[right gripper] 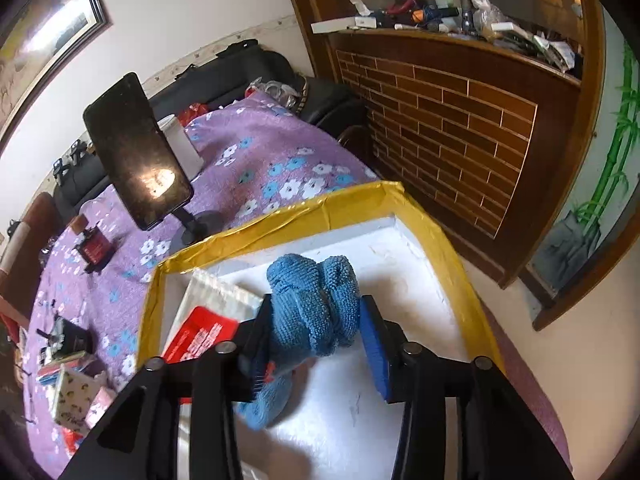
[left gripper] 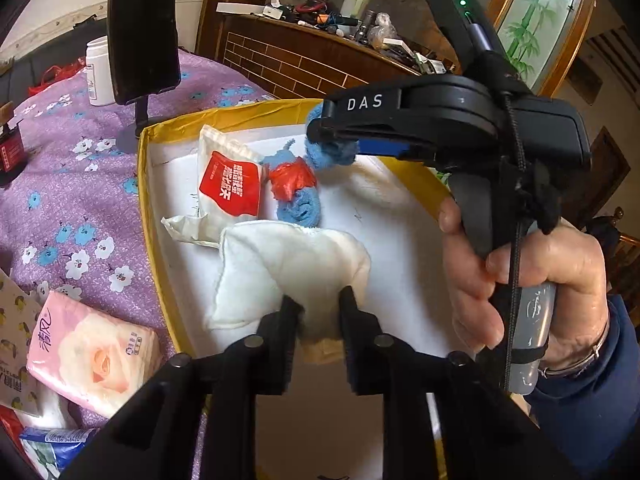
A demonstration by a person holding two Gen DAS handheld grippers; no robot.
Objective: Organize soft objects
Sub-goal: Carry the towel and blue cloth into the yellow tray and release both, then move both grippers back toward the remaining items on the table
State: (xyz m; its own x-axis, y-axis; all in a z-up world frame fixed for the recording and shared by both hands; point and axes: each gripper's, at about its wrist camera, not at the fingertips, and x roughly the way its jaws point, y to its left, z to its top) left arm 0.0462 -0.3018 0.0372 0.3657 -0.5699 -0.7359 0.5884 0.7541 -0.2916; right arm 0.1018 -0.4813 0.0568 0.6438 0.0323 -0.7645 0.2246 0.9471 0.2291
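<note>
**Both grippers holding cloth over the yellow-rimmed box**

The purple floral tabletop [left gripper: 80, 184] fills the left half of my left wrist view, and in the right wrist view it runs from the lower left up toward the centre. On it sits the yellow-rimmed box [left gripper: 141, 184] with a white floor, taking up the middle of both frames.

Inside the box, low in the centre of the left view, lies the white cloth [left gripper: 280, 264]. My left gripper [left gripper: 320, 304] has its fingers closed onto the cloth's near edge, pinching a fold between them.

Above it, left of centre, the red-and-white tissue pack [left gripper: 230, 184] lies on the box floor, touching the white cloth's upper edge. Just to its right lies a blue knit piece with a red wrap [left gripper: 296, 196], beside the pack.

My right gripper [right gripper: 318, 316] is clamped on the blue cloth [right gripper: 316, 300], a bunched roll that sticks up between the fingers in the centre of the right view. In the left view that same gripper reaches in from the right, its tip above the far part of the box.

Outside the box, a dark phone on a stand [left gripper: 142, 32] stands at the upper left of the left view, and a pink tissue pack [left gripper: 92, 352] lies at the lower left.
</note>
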